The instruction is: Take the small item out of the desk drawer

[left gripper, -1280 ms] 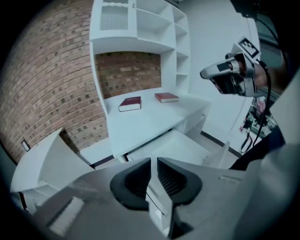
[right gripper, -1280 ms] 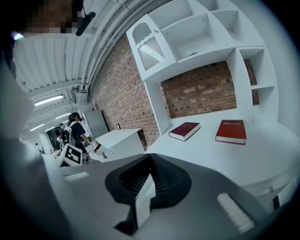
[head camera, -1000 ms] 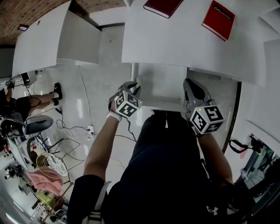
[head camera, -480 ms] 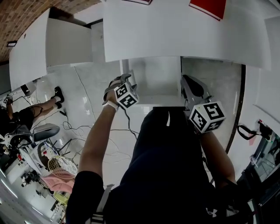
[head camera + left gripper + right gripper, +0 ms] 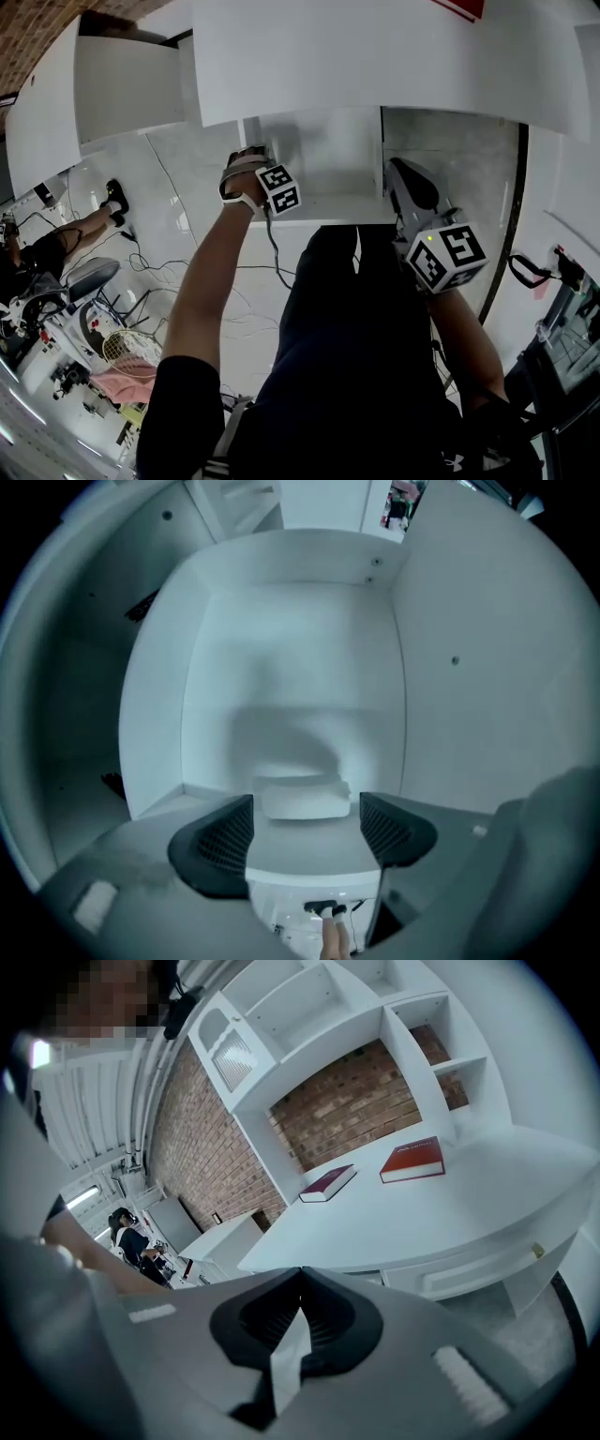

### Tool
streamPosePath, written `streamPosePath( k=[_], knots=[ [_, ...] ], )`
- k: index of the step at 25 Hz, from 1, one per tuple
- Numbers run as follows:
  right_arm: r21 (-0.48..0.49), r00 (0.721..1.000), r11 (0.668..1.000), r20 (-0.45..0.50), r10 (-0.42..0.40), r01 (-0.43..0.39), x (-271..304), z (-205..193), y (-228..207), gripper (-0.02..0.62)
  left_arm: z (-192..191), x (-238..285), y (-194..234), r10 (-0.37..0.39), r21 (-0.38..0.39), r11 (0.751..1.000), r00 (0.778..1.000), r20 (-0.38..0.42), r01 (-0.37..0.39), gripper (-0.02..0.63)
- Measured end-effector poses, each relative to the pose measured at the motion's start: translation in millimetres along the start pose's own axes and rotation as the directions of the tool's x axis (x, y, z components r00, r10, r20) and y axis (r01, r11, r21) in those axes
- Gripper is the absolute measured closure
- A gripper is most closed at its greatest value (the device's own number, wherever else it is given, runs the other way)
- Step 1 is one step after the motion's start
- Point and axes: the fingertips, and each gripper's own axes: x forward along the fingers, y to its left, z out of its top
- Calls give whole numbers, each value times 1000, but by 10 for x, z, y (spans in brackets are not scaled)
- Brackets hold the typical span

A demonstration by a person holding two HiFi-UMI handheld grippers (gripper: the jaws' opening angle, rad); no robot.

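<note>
White tiled floor (image 5: 187, 178) is filling the head view, with dark cables (image 5: 248, 281) trailing across it, and a broad white desk top (image 5: 375, 56) is running along the upper edge. Under it an open white desk drawer (image 5: 328, 155) is sticking out toward me. I am holding the left gripper (image 5: 255, 161) steeply nose-down at the drawer's left front corner, and the right gripper (image 5: 398, 178) is hanging just beside its right side.

Looking through the left gripper view, I am staring straight down into the drawer. A small white rectangular block (image 5: 302, 801) is lying on the drawer floor, close to the near wall and right between the two black ribbed pads (image 5: 225, 841). The jaws have just been opening and are standing wide, one to each side of the block, with a thin gap left on either side, so nothing is gripped.

Through the right gripper view, the jaws are meeting tip to tip. A pale wedge is showing in the slot behind the tips, and I cannot tell what it is. Beyond them a dark red book (image 5: 328, 1182) and a bright red book (image 5: 412, 1159) are lying well apart on the desk, in front of a brick wall (image 5: 347, 1101) framed by white shelving (image 5: 309, 1007).
</note>
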Motion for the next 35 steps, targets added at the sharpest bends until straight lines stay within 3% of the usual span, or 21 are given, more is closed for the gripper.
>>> streamPosePath(
  k=[9,15,17,21,28,35],
  knots=[
    [13,1000,1000,-4,-17,17,-78,-107,-94,592,-81,364,30,27,62,998,991,-134,-19,235],
    [31,1000,999,-15,-25,25,-112,-186,-132,592,-22,435,6,1,98,995,988,-153,14,230],
    [31,1000,999,-16,-24,25,-126,-189,-129,592,39,406,-11,-32,70,997,992,-123,41,235],
    [32,1000,999,-22,-19,20,-121,-199,-93,592,285,234,-12,-91,-93,991,995,39,94,239],
    [32,1000,999,-26,-13,14,-96,-179,-64,592,484,-6,67,-26,-144,989,991,132,45,239],
    [17,1000,1000,-23,9,-9,-41,-56,47,592,495,-451,253,61,-253,967,971,230,0,239]
  ],
)
